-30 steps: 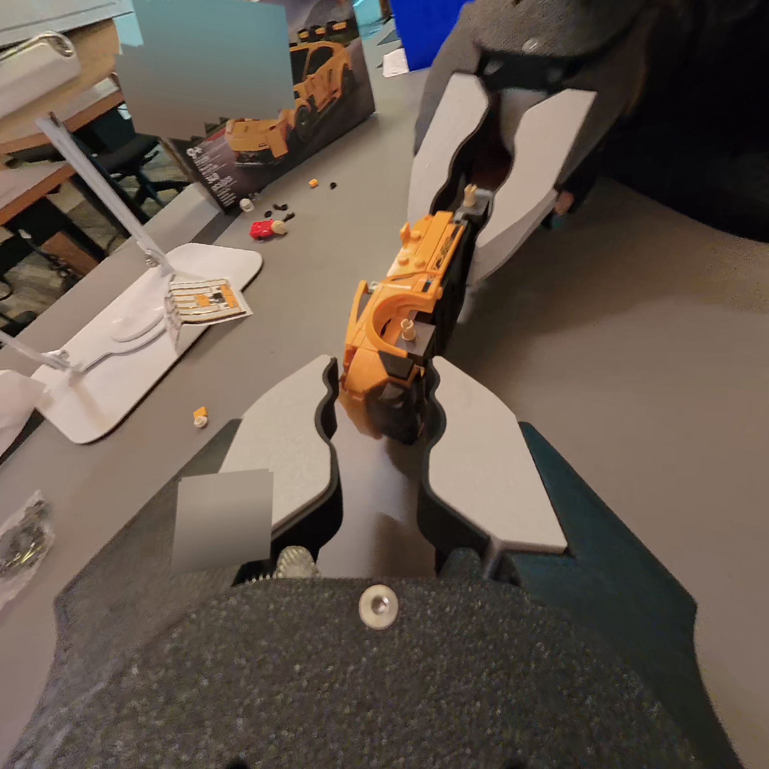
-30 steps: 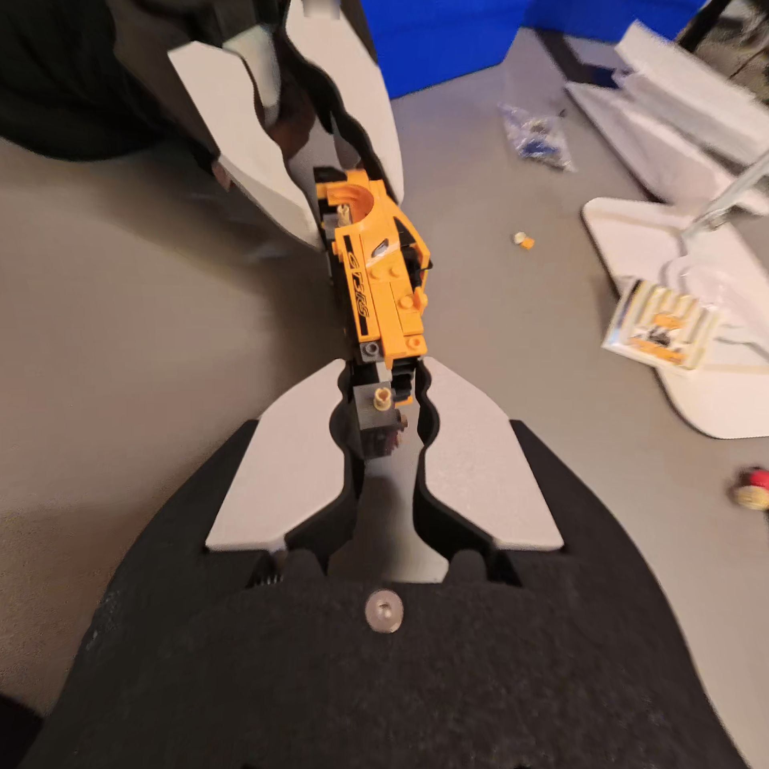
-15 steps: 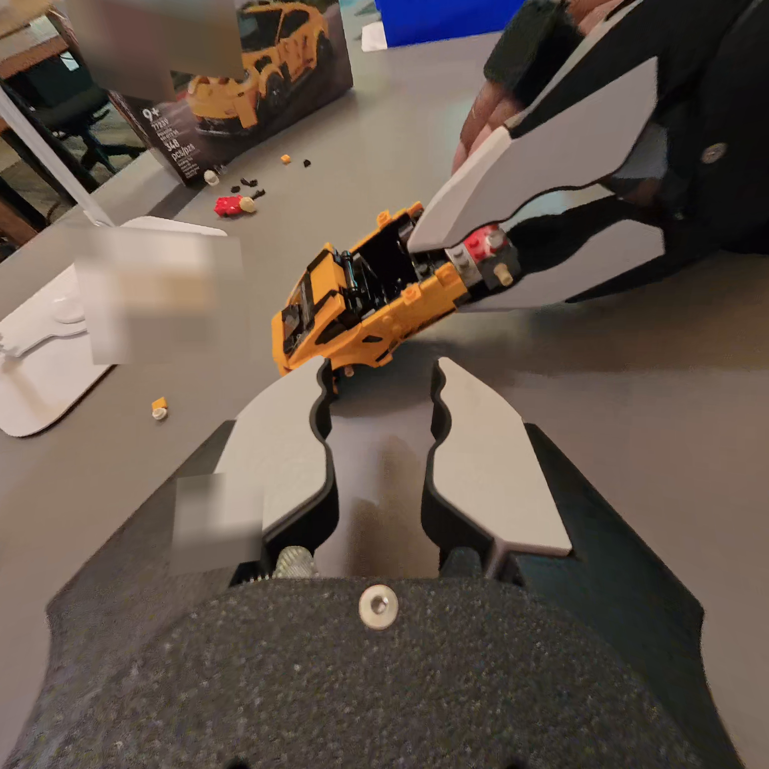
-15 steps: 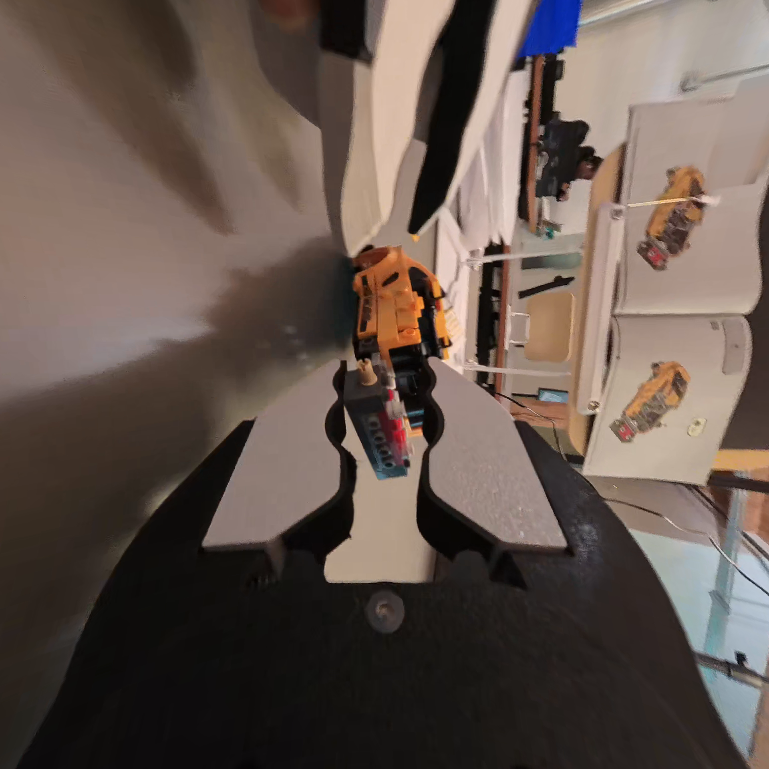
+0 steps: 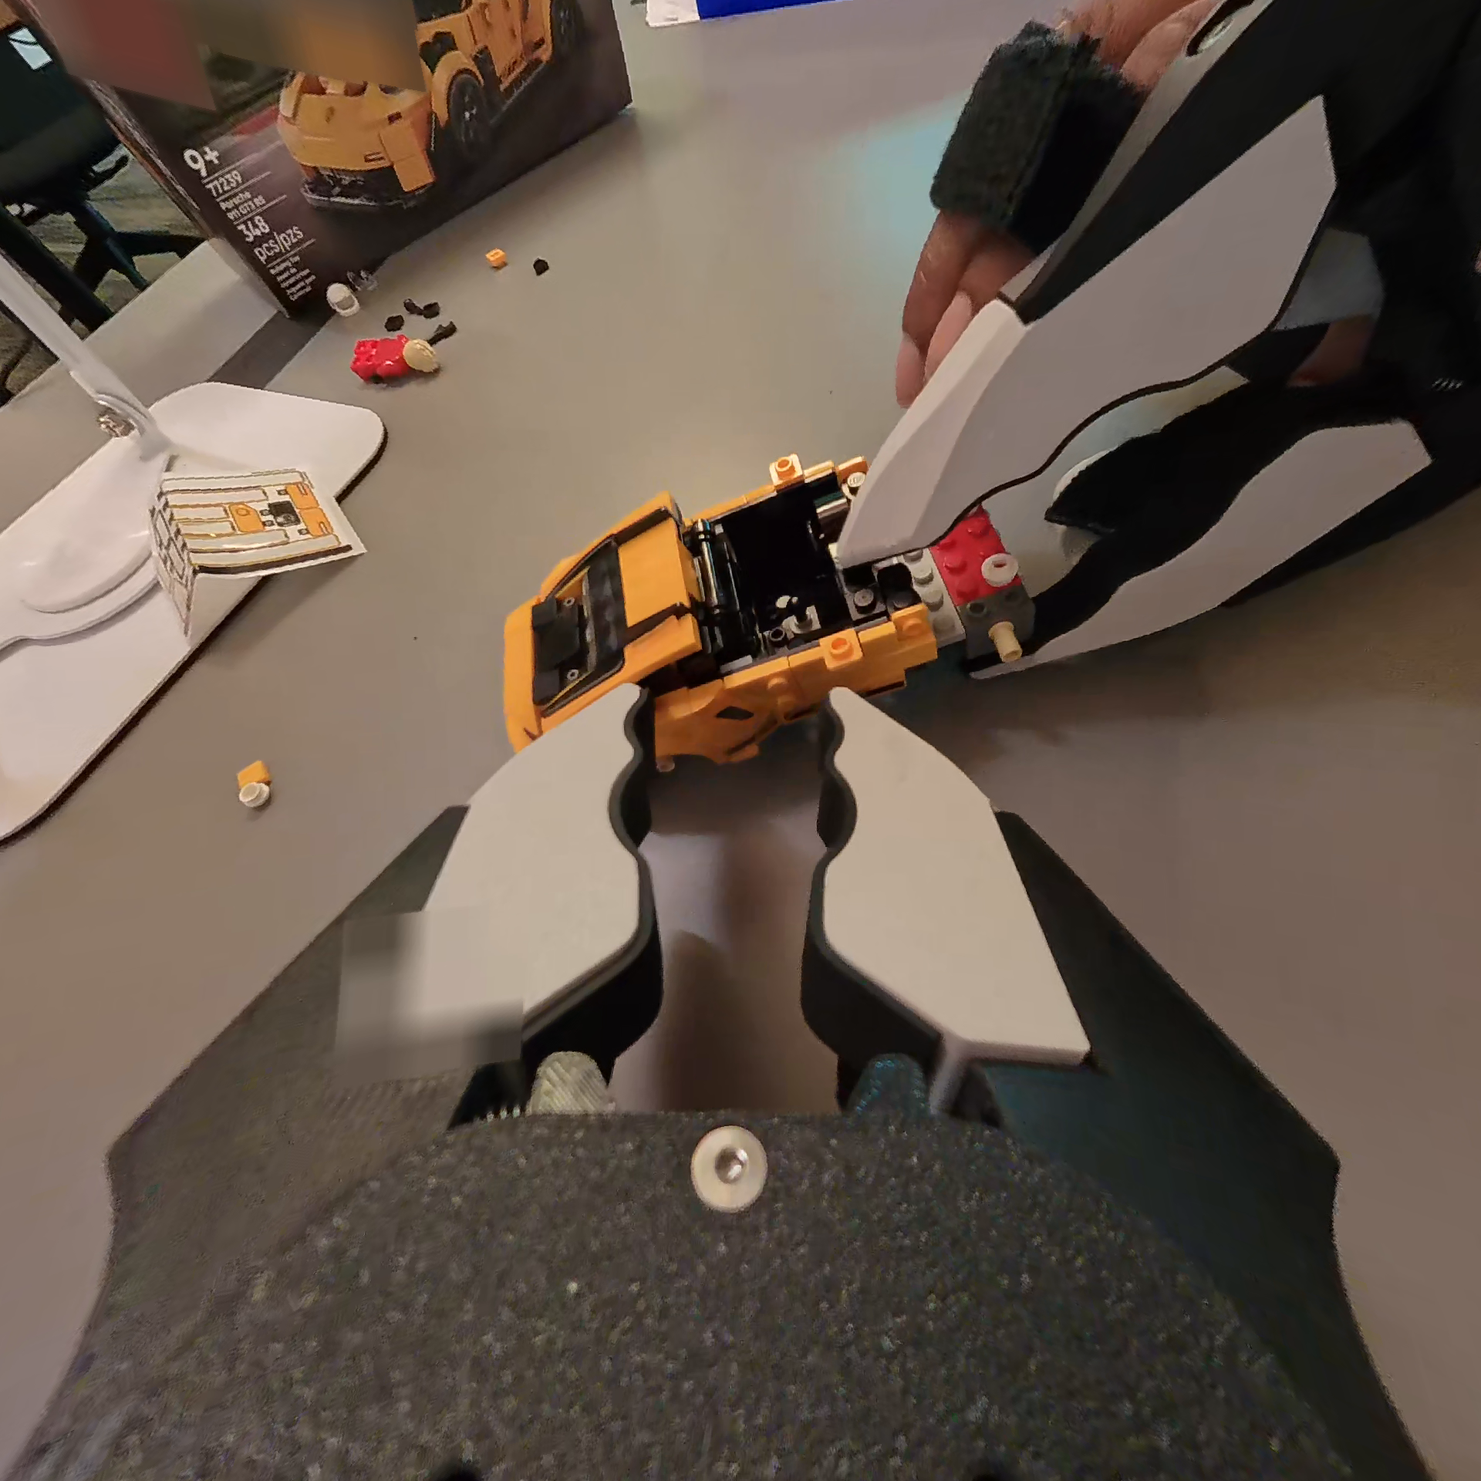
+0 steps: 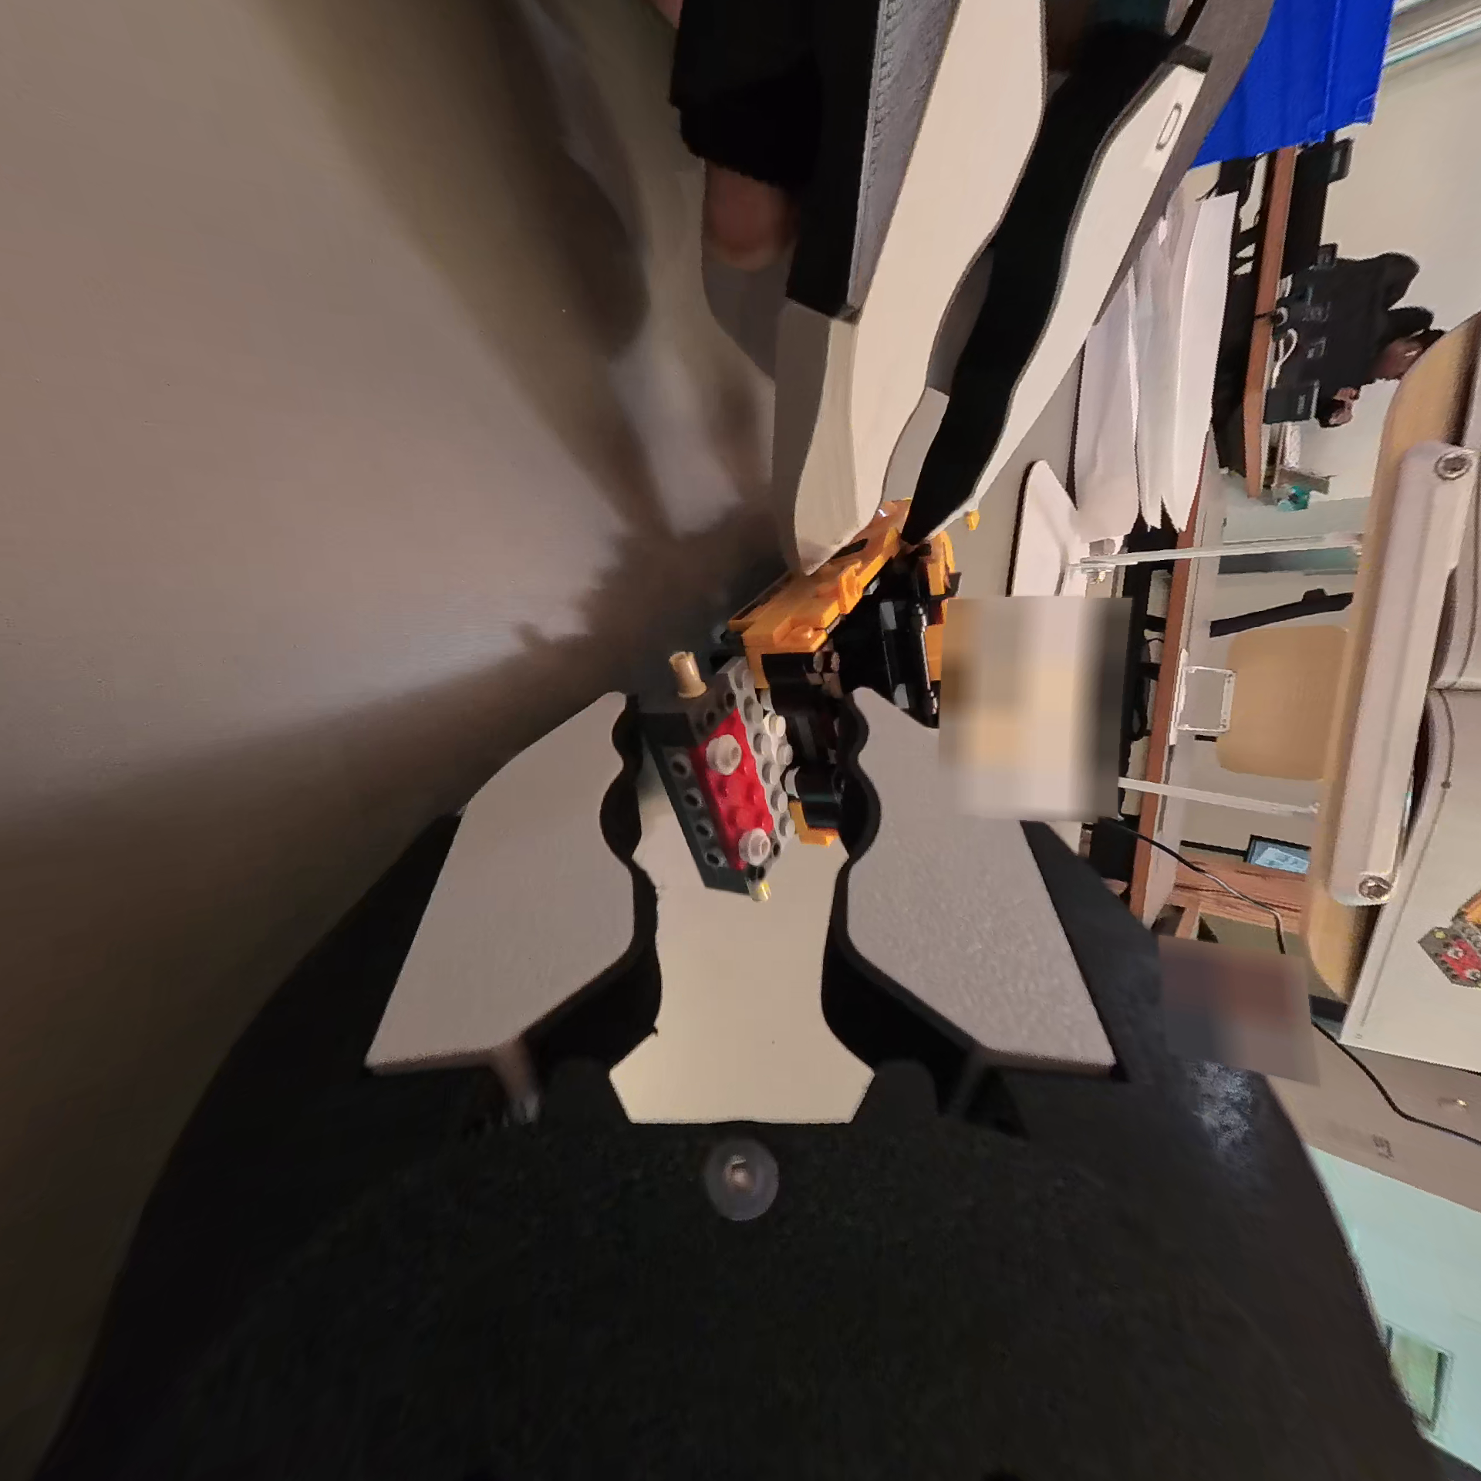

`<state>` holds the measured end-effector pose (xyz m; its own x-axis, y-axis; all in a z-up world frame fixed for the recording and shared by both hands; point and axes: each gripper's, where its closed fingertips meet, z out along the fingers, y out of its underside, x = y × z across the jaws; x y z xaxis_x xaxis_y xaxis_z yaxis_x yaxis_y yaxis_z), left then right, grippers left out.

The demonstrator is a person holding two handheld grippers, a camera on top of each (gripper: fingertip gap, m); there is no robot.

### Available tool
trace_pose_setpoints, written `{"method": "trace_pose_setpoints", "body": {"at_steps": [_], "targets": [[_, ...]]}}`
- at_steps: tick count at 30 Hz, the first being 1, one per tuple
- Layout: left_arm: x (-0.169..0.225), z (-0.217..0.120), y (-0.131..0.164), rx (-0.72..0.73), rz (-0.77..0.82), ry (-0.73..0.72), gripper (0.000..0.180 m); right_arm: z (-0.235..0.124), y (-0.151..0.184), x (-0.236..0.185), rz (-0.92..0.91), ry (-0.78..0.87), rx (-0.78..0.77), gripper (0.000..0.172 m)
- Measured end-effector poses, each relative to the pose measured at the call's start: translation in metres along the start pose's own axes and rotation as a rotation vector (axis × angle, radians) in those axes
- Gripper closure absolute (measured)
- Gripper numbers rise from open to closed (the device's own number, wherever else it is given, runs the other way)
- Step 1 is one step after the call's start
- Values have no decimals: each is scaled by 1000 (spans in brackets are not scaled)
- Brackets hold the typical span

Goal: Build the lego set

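Observation:
An orange brick-built car with an open black cabin and a red and grey rear block sits low over the grey table. My left gripper is shut on the car's near side by the front wheel arch, and both pads touch it. In the right wrist view the left gripper bears on the orange side. My right gripper stands wide around the rear block, which lies askew between the jaws. In the left wrist view the right gripper has one finger over the cabin and one under the rear.
A car kit box stands at the far left. Near it lie small black bits and a red piece. A white stand base carries a sticker sheet. A small orange piece lies to the left. A hand holds the right gripper.
The right gripper rolled, turning the car from its side to upright. My left jaws let go of the nose, then closed on the car's side. The right jaws widened around the rear.

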<state>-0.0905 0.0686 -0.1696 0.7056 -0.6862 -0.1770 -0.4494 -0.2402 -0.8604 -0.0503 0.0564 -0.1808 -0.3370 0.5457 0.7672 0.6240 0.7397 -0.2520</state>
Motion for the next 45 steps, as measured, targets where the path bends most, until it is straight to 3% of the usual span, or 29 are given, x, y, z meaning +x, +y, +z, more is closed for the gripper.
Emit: {"method": "trace_pose_setpoints", "body": {"at_steps": [8, 12, 15, 18, 25, 32, 39, 45], "targets": [[2, 3, 5, -37, 27, 0, 139, -12, -6, -14, 85, -158, 44, 121], [-3, -4, 7, -43, 27, -13, 140, -27, -6, 9, 444, -310, 271, 119], [-10, -13, 12, -60, 1, -23, 146, -22, 24, 18, 631, -395, 275, 113], [-11, -11, 22, -112, -11, -17, 147, -12, 32, 7, 698, -476, 275, 113], [-7, 3, 26, -154, 46, -13, 144, -13, 16, -8, 609, -515, 290, 127], [-6, 3, 25, -147, 48, 15, 144, -26, 3, 27, 611, -426, 396, 141], [-2, 2, 25, -141, 75, 29, 146, -3, -17, 22, 302, -580, 262, 167], [0, 2, 25, -142, 76, 33, 146, 7, -12, 9, 218, -799, 144, 168]]}}
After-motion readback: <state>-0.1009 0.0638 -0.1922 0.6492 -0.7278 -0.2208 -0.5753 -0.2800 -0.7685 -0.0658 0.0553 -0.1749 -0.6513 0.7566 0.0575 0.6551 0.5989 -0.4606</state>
